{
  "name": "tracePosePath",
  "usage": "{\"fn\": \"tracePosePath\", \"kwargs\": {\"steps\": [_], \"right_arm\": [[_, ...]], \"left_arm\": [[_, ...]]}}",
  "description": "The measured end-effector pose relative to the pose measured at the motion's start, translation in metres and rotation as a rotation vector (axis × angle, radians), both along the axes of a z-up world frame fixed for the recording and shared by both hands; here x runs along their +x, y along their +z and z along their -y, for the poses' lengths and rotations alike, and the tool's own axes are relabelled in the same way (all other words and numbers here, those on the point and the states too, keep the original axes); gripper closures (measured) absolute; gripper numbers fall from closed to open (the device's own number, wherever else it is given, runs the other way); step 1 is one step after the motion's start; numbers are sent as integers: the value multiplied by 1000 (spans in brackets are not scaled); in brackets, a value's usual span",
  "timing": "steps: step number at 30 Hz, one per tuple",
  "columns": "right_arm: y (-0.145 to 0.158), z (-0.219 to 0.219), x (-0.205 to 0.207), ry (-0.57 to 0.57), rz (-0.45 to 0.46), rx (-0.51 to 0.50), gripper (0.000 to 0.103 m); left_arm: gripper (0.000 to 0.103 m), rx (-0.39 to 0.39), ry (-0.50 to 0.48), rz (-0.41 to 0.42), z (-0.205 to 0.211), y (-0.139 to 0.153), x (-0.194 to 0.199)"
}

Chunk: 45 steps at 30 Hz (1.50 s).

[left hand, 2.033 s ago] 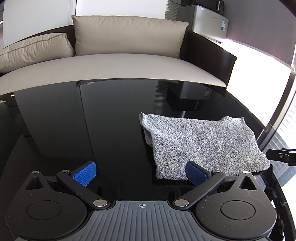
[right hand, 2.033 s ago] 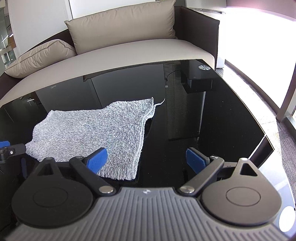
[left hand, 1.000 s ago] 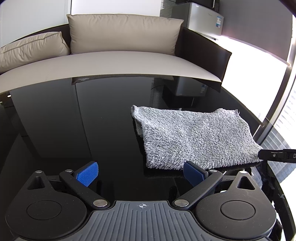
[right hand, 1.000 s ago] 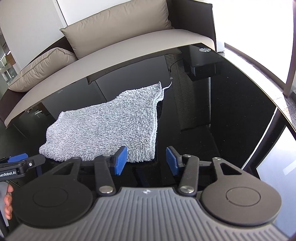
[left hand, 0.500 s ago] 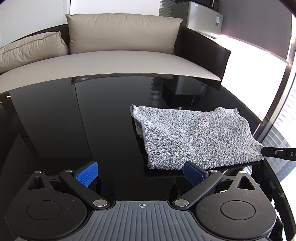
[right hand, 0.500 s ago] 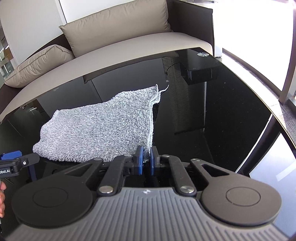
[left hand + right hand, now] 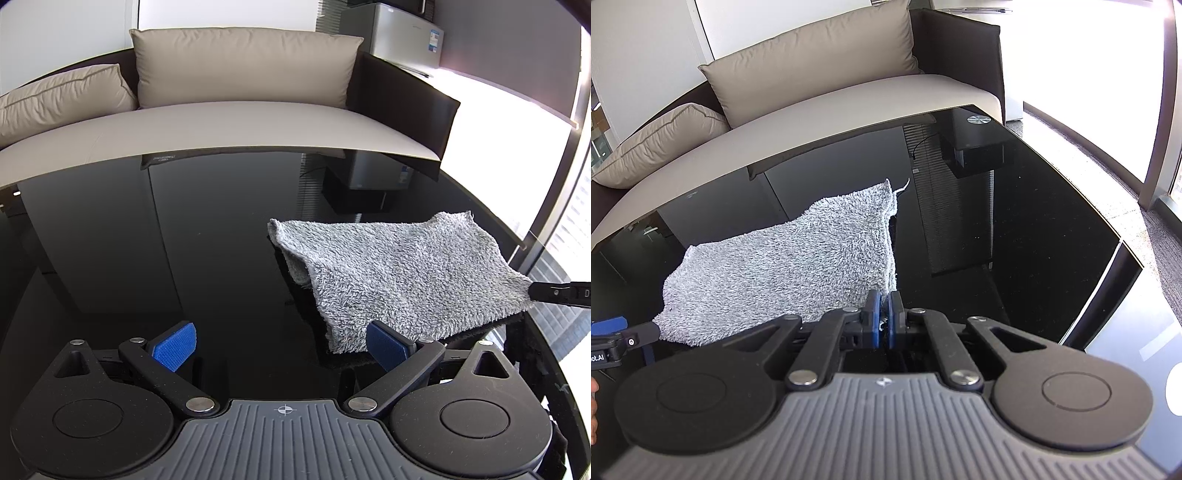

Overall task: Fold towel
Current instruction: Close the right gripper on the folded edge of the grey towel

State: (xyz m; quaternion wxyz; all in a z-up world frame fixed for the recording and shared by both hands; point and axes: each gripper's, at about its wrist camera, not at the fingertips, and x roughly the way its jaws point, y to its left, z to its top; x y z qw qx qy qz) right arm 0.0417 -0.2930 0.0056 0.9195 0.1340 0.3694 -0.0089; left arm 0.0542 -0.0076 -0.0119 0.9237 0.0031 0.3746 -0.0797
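On glossy black glass table [image 7: 207,236]: fluffy grey terry towel [image 7: 402,273], already doubled over, 2 layers visible along edges, lying toward right half of left wrist view and toward left-centre of right wrist view [image 7: 798,266]. Left gripper [image 7: 280,341] with 2 blue ribbed pads spread wide, nothing between them; right-hand pad [image 7: 386,349] just beside near left corner of towel, touching or not cannot tell; left-hand pad [image 7: 173,345] over bare glass. Right gripper [image 7: 882,314] pressed together on near right corner of towel, blue pads pinching a thin fold of grey pile, that corner raised slightly off glass with dark shadow underneath. Same right gripper seen from left wrist view as black finger [image 7: 557,291] at far right edge, meeting towel's corner. Left gripper seen from right wrist view as black finger with blue tip [image 7: 613,334] at lower left, at or just beside towel's other near corner. Bit of person's hand [image 7: 594,410] at left frame edge. Loose white thread [image 7: 903,185] sticking out of far towel corner. Behind table: beige cushioned sofa [image 7: 221,129] with dark frame, large tan back cushion [image 7: 240,66], smaller tan cushion [image 7: 59,96] to its left. Silver box-shaped appliance [image 7: 406,33] at upper right, bright window light beyond. Reflections of sofa and appliance on glass.
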Motion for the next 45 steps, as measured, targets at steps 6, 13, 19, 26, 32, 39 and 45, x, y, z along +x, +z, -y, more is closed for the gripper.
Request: {"fn": "tracePosePath", "kwargs": {"steps": [6,13,19,26,32,39,45], "right_arm": [[-4,3,0,-47,-33,42,90],[-5,-4,-2,-48,-50,32,83],[-6,-10,-1,-46,-41,17,78],[-7,-12,-1,-67,-33,18,88],[-1,-4,-2,-103,1,19,97],[2,-3,-1,-117,22,23,99],[6,-2,-2,-132,33,13,99]], "left_arm": [[6,-4,4,3,-1,2,0],[6,-5,4,2,-1,2,0],[6,1,0,1,-1,2,1],[5,0,3,5,-3,2,1],[5,-7,9,7,-7,4,1],[5,-8,9,7,-9,5,0],[5,-9,12,6,-14,6,0]]}}
